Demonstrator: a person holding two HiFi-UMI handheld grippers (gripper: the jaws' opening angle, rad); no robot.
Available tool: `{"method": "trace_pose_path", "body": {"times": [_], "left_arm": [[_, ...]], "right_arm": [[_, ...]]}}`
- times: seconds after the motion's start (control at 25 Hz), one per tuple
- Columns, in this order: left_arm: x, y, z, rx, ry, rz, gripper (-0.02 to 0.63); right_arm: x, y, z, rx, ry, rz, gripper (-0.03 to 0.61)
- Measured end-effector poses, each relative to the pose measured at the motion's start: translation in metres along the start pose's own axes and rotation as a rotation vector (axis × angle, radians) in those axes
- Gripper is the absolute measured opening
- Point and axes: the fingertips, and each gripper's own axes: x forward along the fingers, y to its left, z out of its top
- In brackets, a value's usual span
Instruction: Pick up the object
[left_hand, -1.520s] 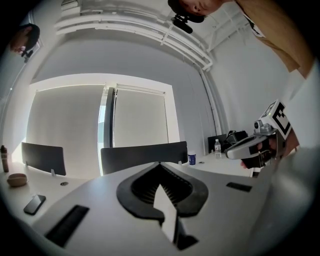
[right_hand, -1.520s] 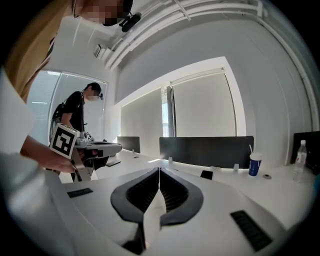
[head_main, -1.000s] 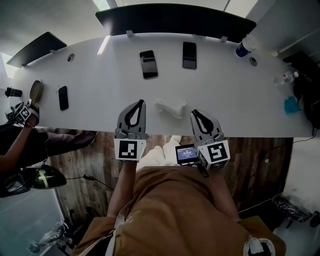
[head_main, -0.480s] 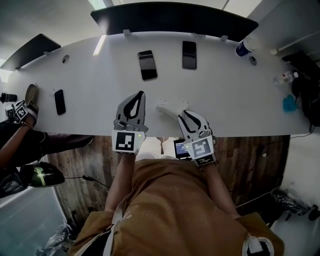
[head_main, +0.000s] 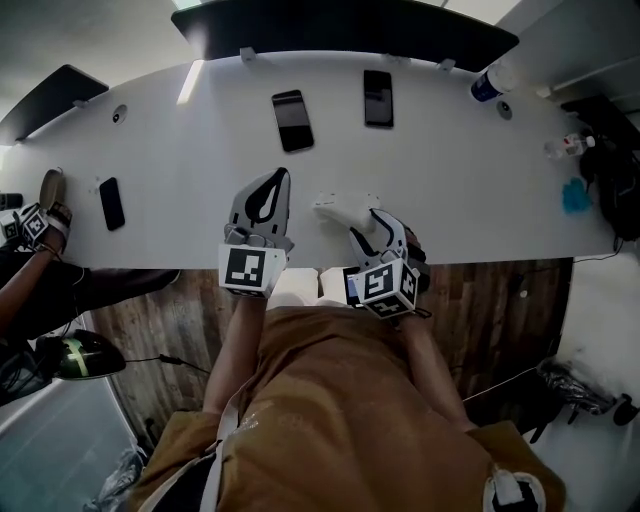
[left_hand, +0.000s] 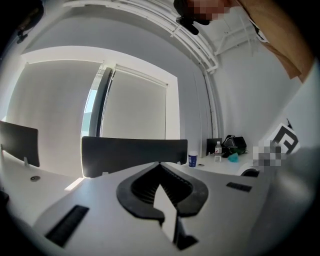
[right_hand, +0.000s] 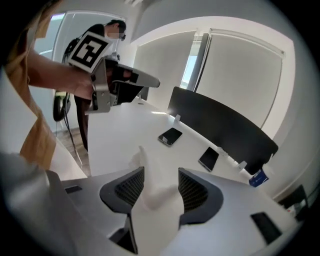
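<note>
Looks like an office. Long white desk (head_main: 450, 185) w/ dark divider screens (head_main: 350, 20) (blinds (left_hand: 135, 110) over big windows), phones (head_main: 292, 120) lying about.

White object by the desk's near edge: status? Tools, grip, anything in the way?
Left tool shut, empty, off to the side. Right tool jaws just opening, white object between them, no grip yet. Nearest phone farther back, clear.

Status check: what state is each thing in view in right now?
left hand-held gripper: shut, empty.
right hand-held gripper: jaws have just been opening, white object between them, not pressed.
white object: lying on table, near front edge.
far phones: flat, screens dark.
</note>
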Motion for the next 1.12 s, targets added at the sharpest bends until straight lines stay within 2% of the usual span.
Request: {"method": "trace_pose_path", "body": {"times": [0.12,0.28,0.52,0.68,1.0,1.12], "left_arm": [[0.001,0.008,-0.001,-0.002,0.0,0.003,0.002],[0.006,0.009,0.001,-0.015,-0.003,-0.037,0.002],[0.014,0.008,0.002,-0.041,-0.014,-0.065,0.002],[0.021,0.013,0.001,-0.06,-0.013,-0.075,0.002],[0.029,0.017,-0.002,-0.087,-0.013,-0.097,0.002],[0.029,0.021,-0.006,-0.096,-0.005,-0.101,0.002]], "right_arm": [[0.007,0.007,0.002,-0.11,0.05,0.005,0.196],[0.023,0.023,-0.003,-0.175,0.113,0.083,0.261],[0.042,0.024,-0.012,-0.306,0.24,0.076,0.261],[0.054,0.026,-0.017,-0.343,0.283,0.096,0.261],[0.069,0.013,-0.027,-0.409,0.346,0.067,0.261],[0.075,0.013,-0.027,-0.438,0.37,0.083,0.261]]}}
